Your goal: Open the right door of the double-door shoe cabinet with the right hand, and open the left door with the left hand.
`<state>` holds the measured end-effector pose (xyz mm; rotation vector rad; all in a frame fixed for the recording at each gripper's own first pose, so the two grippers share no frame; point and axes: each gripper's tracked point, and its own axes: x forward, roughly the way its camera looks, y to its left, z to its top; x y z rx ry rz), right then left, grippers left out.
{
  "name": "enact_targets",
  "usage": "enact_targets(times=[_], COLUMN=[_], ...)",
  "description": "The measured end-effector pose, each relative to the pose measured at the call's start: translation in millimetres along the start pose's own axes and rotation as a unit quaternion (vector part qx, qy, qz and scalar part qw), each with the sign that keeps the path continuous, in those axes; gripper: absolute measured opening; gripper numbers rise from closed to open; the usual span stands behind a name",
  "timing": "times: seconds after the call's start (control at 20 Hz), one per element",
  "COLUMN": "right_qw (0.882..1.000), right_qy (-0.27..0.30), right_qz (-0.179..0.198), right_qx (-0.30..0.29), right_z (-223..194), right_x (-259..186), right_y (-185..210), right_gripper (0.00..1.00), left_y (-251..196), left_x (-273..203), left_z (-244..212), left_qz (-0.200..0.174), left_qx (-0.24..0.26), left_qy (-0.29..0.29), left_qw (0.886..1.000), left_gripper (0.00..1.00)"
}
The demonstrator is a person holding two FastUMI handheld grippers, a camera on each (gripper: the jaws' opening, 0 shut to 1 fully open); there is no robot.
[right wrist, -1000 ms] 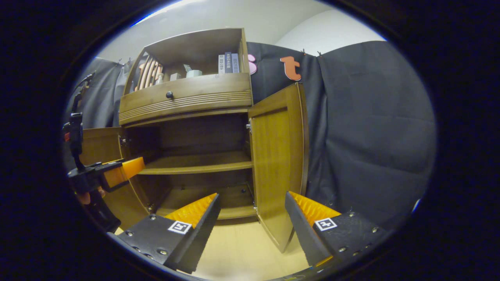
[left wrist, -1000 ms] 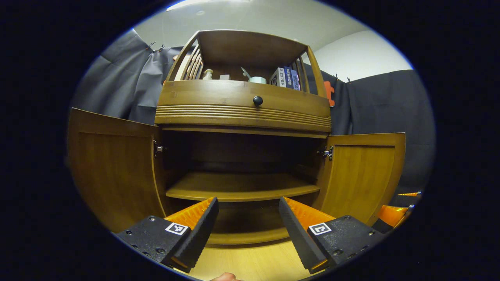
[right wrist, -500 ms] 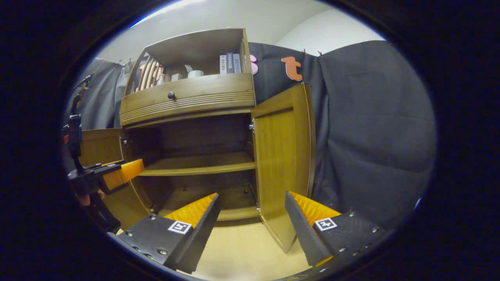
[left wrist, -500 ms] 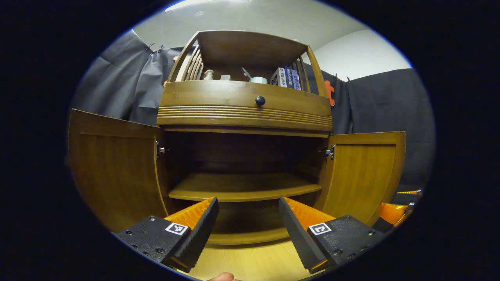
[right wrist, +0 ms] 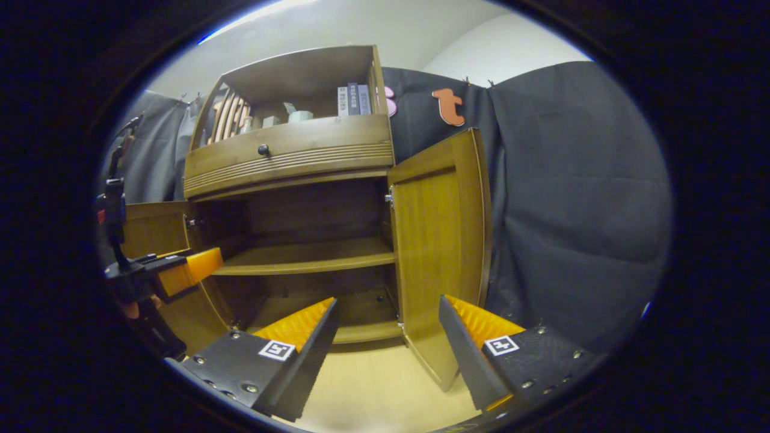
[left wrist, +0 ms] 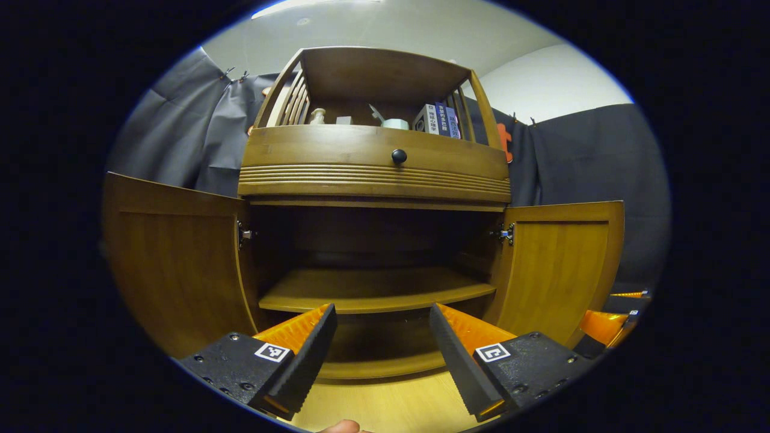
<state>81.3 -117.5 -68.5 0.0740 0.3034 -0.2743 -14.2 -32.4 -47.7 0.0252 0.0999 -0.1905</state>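
Shoe cabinet (left wrist: pixel 373 174) with both doors swung wide: left door (left wrist: pixel 174 264) at its left side, right door (left wrist: pixel 556 267) at its right. Inner shelf (left wrist: pixel 376 288) and bottom compartment bare. Top compartment holding books (left wrist: pixel 438 119) at its right end and small pale items (left wrist: pixel 394 123) mid-shelf. Left gripper (left wrist: pixel 382 355) spread wide, holding nothing; right gripper (right wrist: pixel 388 352) likewise wide and empty, near right door's lower edge

Left gripper (left wrist: pixel 381 355): two wedge-shaped fingers with ribbed, saw-toothed inner faces, each on dark textured block with round screws and small square black-and-white marker. Right gripper (right wrist: pixel 385 355): same build, same markers and screws. In right gripper view, left gripper (right wrist: pixel 201 267) sits on dark handle with upright stalk.
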Motion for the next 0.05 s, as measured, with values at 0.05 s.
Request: enact_targets(times=[0.05], right_qw=[1.000], right_qy=[-0.003], right_qz=[-0.001], right_qx=[0.001], right_z=[1.5], right_x=[0.4], right_y=[0.0], right_gripper=[0.99], left_y=[-0.4], left_x=[0.6], left_z=[1.4], left_qz=[-0.002], left_qx=[0.002], left_qy=[-0.001], left_qw=[1.000], left_gripper=[0.96])
